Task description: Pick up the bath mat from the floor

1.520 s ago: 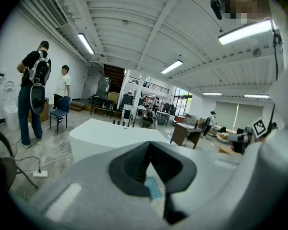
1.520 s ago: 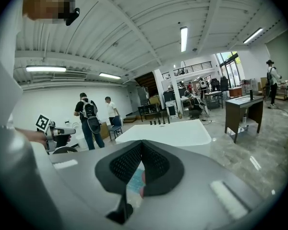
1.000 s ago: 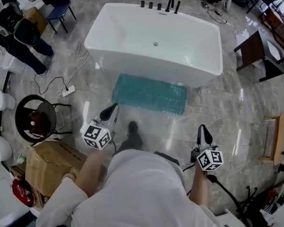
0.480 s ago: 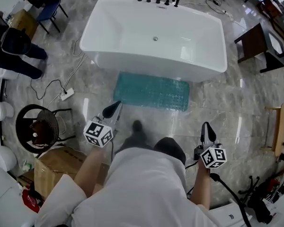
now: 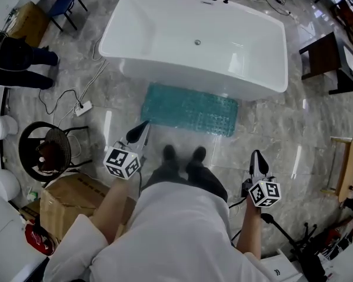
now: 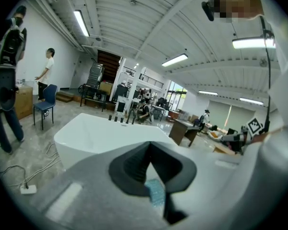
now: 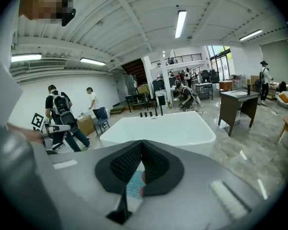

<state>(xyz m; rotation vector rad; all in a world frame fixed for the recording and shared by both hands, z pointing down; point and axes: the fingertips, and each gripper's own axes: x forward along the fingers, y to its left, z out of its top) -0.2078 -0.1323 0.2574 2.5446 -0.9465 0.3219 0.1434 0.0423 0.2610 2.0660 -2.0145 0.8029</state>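
Item: teal bath mat (image 5: 190, 108), flat on the floor (image 5: 270, 122), just near of the white bathtub (image 5: 194, 40). Also left hand-held gripper (image 5: 142, 127) and right hand-held gripper (image 5: 257, 156): both clenched, empty, held on the mat's near side.

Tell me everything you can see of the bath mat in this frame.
The bath mat is a teal, rectangular sheet with a bumpy texture, seemingly rubbery plastic. It lies flat on the grey floor, its long side along the base of the white bathtub. Nothing rests on it; the person's shoes stand just short of it.
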